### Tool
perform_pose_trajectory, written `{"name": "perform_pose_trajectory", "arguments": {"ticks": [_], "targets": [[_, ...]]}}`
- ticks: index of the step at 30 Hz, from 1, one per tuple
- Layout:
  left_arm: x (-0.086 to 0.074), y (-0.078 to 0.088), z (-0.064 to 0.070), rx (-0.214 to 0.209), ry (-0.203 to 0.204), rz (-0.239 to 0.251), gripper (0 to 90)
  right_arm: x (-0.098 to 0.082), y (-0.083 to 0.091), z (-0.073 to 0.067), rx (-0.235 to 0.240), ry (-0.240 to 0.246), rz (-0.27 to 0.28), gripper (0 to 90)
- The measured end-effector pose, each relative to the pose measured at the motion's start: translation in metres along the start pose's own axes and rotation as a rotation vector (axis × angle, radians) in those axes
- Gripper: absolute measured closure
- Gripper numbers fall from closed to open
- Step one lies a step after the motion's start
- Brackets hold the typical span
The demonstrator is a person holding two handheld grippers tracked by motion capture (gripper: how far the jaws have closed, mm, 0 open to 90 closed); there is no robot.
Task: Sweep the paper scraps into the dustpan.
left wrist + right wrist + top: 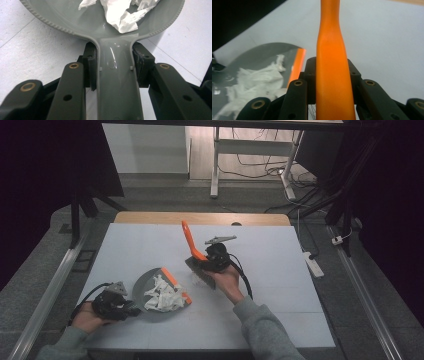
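L gripper (pixel 131 310) is clamped tight on the grey dustpan (pixel 150 287) handle, pinning the pan flat on the table (pixel 280 265) w/ its orange lip toward the brush, prob so it won't slide. R gripper (pixel 209 261) is closed on the orange brush (pixel 192 249) handle, bristles just right of the pan; crumpled paper (pixel 162 297) sits inside the pan.

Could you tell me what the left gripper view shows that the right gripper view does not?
The left gripper view alone shows the left gripper shut on the grey plastic dustpan's handle. The right gripper view alone shows the right gripper shut on the orange plastic brush handle, and the dustpan's orange front lip. Both show the crumpled white paper in the pan and the pale table.
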State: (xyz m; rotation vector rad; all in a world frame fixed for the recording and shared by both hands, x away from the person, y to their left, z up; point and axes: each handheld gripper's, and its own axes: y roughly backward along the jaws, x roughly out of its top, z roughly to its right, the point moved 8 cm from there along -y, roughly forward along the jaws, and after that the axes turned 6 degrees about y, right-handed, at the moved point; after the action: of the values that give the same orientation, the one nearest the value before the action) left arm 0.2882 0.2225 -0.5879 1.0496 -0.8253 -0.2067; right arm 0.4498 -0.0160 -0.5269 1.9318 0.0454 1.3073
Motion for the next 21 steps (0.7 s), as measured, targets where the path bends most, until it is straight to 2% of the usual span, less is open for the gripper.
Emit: {"name": "perform_pose_trajectory", "arguments": {"ticks": [5,7,11,15,17,19,21], "targets": [[0.000,0.000,0.000,0.000,0.001,0.002,61.3,-0.016,-0.015,0.010,-0.048,0.002,-0.060,70.2],[0.001,-0.001,0.000,0.001,0.002,0.004,61.3,-0.021,-0.022,0.007,-0.034,-0.014,-0.080,70.3],[0.002,-0.003,0.002,0.004,-0.002,-0.002,61.3,-0.020,-0.032,-0.018,0.017,0.020,-0.080,70.3],[0.004,-0.004,0.003,0.004,-0.004,0.002,61.3,-0.019,-0.044,-0.055,0.117,0.034,-0.099,70.3],[0.004,-0.005,0.003,0.004,-0.004,-0.001,61.3,-0.015,-0.043,-0.072,0.170,0.048,-0.091,70.3],[0.004,-0.005,0.003,0.004,-0.005,-0.002,61.3,-0.008,-0.037,-0.079,0.207,0.036,-0.056,70.2],[0.004,-0.005,0.003,0.004,-0.005,-0.001,61.2,0.001,-0.027,-0.074,0.190,0.035,-0.020,70.3]]}}
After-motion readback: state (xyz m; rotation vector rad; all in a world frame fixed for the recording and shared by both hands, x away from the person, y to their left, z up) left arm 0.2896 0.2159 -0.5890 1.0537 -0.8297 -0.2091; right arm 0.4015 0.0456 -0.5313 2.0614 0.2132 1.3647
